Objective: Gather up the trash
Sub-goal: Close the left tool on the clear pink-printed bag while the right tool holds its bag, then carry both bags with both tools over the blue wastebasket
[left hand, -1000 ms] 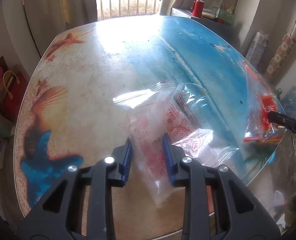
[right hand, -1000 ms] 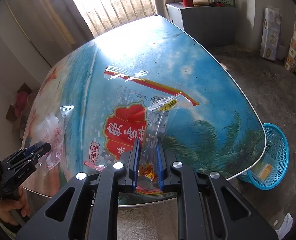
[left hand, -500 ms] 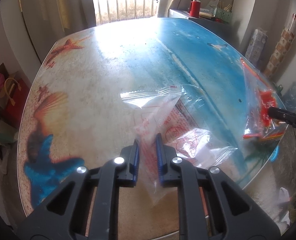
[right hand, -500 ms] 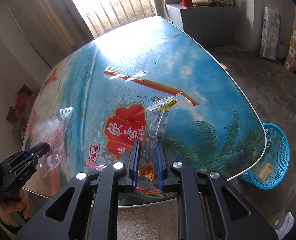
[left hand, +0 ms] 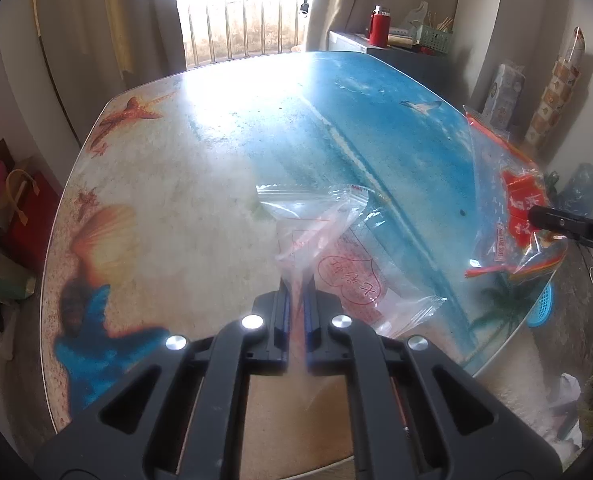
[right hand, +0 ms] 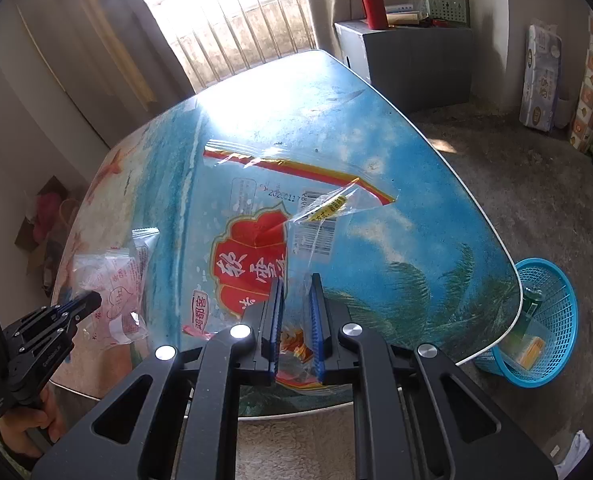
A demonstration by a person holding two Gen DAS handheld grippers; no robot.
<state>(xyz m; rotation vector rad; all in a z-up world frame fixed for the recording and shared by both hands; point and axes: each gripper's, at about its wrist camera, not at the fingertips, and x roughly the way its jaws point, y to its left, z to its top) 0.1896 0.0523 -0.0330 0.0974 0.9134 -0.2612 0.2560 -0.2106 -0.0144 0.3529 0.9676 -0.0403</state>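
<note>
Both your grippers are clamped on limp plastic bags above the beach-print round table (left hand: 200,184).

Your left gripper (left hand: 296,300), jaws just closed, pinches the clear red-printed wrapper bag (left hand: 336,248); your right gripper (right hand: 296,312) holds the big red-labelled clear bag (right hand: 252,240). Weightless, slippery film: grip bunched edges firmly.

The table (right hand: 416,184) is taken as landmark. Over its near edge, toward the left side, a clear wrapper bundle (left hand: 336,264) is held up by the left gripper (left hand: 296,304). Over the near edge toward the right side, a large printed bag (right hand: 252,256) is held up by the right gripper (right hand: 296,320). A mesh basket (right hand: 552,320) is placed on the floor beside the near right corner. A cabinet (right hand: 412,60) is located behind the far right edge, with a flask (right hand: 372,6) standing on it.
</note>
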